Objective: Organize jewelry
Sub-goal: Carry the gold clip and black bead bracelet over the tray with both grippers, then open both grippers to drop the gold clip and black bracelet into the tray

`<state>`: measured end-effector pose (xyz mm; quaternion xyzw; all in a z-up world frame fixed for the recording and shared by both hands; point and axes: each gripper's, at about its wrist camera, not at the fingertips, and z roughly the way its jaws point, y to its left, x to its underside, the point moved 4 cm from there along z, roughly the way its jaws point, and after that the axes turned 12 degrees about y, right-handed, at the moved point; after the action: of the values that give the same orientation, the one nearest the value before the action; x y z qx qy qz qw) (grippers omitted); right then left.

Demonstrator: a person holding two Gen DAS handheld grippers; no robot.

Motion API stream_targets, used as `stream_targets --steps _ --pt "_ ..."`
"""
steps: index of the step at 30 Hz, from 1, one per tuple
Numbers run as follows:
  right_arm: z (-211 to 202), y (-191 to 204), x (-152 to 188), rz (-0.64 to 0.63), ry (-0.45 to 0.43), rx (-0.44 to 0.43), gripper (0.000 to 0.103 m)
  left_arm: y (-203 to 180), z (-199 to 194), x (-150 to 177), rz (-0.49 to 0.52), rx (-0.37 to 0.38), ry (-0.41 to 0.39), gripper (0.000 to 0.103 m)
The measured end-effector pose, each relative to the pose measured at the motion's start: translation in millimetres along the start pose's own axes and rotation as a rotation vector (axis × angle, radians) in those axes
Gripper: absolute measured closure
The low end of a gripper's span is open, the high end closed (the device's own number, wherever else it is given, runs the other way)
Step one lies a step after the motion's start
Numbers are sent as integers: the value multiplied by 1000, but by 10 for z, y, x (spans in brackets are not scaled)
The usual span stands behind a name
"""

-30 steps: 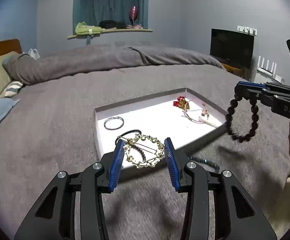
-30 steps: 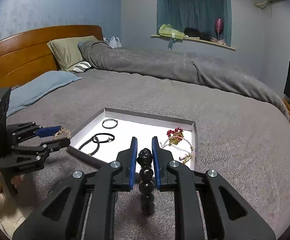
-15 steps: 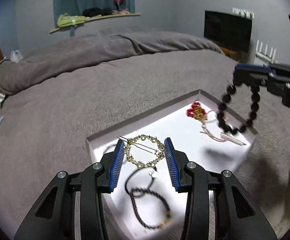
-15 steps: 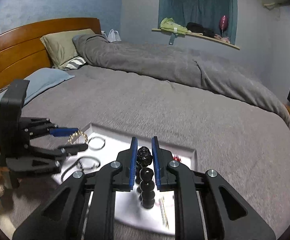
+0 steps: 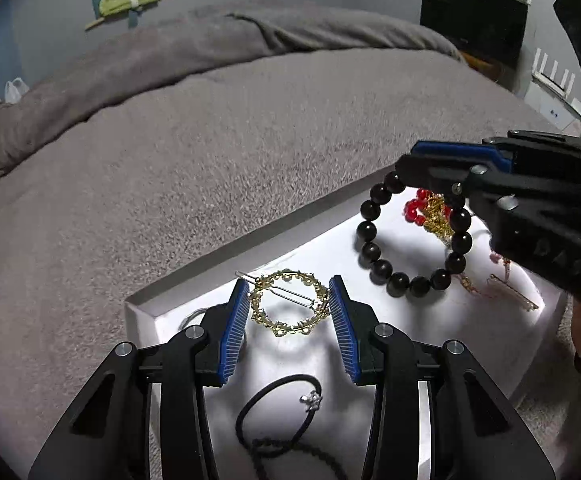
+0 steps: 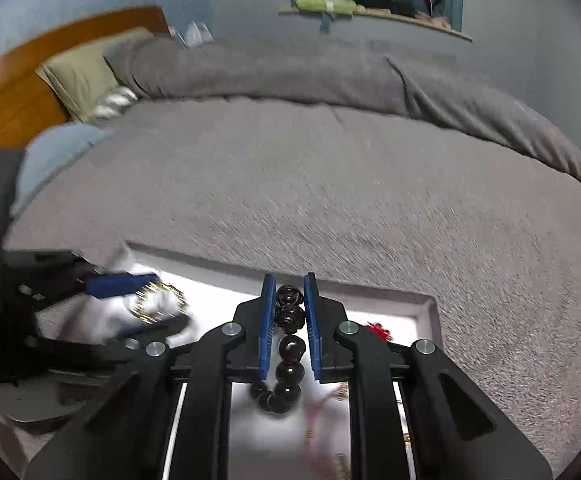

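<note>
Right now both grippers hover over the tray (image 5: pixel 194 296) on the bed (image 5: pixel 210 152). Left gripper (image 5: pixel 288 306) jaws pinch the gold clip (image 5: pixel 286 306) by its rim; right gripper (image 6: pixel 288 312) jaws squeeze the bead bracelet (image 5: pixel 410 240), which dangles above the red charm (image 5: pixel 418 210). Risk, I judge: the thin clip could twist free, or a released bracelet could land on the charm and tangle.

Right gripper (image 6: pixel 288 312): clamped on a dark bead bracelet (image 6: pixel 289 354), which hangs down over the white tray (image 6: pixel 426 306).
Left gripper (image 6: pixel 146 300): blurred, holding a gold hair clip (image 6: pixel 156 304).
Tray: on the grey bed (image 6: pixel 330 184).
</note>
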<state>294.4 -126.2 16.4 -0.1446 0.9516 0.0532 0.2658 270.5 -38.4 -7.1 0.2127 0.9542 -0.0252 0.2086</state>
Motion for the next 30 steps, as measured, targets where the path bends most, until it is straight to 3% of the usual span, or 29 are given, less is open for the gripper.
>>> stream_targets --steps 6,14,19,22,27,30 --pt "202 -117 22 14 79 48 88 -28 195 -11 6 -12 57 60" --pt "380 -124 24 65 135 -71 88 2 321 -39 7 -43 92 60" --pt "379 -93 46 63 145 -72 87 19 336 -31 0 -37 92 58" --pt "315 -88 60 64 128 -70 70 28 316 -17 -5 -43 83 52" --pt "129 -131 107 80 95 -66 68 15 116 19 -21 -49 25 48" --pt "-76 -172 202 90 66 -48 51 40 -13 82 -42 -49 15 45"
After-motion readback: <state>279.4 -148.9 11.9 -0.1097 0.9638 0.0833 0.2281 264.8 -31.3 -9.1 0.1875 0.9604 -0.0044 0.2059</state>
